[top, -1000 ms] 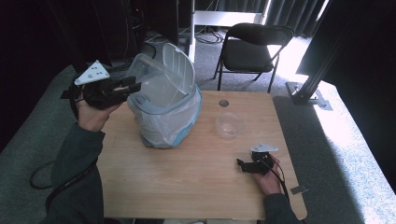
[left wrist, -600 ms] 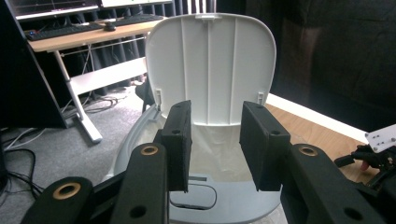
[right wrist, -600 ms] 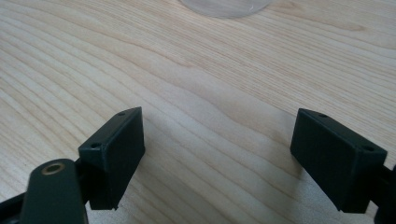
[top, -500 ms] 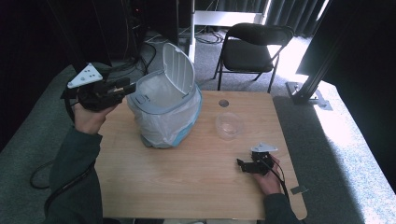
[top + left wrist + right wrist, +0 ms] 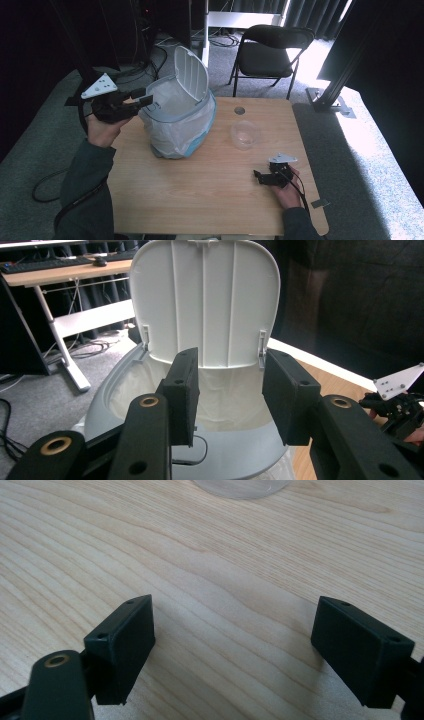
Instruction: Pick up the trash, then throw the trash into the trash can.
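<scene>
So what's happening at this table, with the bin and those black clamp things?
A person holds a gripper in each hand. The left gripper sits at the rim of a small bin lined with a white bag; its jaws have just been opening and nothing is between them. The bin's lid stands flipped up. The right gripper rests low over the table, jaws open and empty. A clear bowl sits between it and the bin, untouched.

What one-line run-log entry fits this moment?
bin: lid up | left gripper: open, jaws just opening, empty | right gripper: open, on table
</scene>
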### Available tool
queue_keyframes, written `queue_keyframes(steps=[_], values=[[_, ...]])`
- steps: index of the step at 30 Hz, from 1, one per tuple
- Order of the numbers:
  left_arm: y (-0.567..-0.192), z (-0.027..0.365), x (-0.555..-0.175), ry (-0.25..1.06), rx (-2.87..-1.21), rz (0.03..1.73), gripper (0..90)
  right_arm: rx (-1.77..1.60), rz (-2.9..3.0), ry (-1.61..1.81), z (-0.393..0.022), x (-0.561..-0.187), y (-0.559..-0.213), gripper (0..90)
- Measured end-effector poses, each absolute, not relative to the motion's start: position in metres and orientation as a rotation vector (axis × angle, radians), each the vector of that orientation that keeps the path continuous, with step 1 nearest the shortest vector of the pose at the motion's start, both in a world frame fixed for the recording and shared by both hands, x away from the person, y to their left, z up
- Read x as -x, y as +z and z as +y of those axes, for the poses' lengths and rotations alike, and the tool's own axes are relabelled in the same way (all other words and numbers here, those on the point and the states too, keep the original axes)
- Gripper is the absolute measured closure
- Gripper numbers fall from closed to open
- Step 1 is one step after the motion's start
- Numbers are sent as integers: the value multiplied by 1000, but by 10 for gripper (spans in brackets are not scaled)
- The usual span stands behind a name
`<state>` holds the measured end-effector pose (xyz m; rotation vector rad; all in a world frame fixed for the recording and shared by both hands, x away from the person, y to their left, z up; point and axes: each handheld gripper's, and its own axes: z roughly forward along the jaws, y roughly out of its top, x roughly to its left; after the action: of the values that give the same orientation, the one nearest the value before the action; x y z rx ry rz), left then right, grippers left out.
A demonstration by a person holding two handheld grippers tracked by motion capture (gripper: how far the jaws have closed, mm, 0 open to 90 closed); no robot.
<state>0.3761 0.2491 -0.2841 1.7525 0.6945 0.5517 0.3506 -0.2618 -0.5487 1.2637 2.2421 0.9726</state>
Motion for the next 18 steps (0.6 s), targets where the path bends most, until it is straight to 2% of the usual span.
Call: queue_keyframes(steps=[16, 18], values=[[-290, 217, -376, 493, -1774, 631, 564, -1264, 2242, 972, -262, -351, -549, 168], [-294, 210, -377, 485, -1783, 622, 564, -1267, 2239, 972, -262, -351, -548, 191]])
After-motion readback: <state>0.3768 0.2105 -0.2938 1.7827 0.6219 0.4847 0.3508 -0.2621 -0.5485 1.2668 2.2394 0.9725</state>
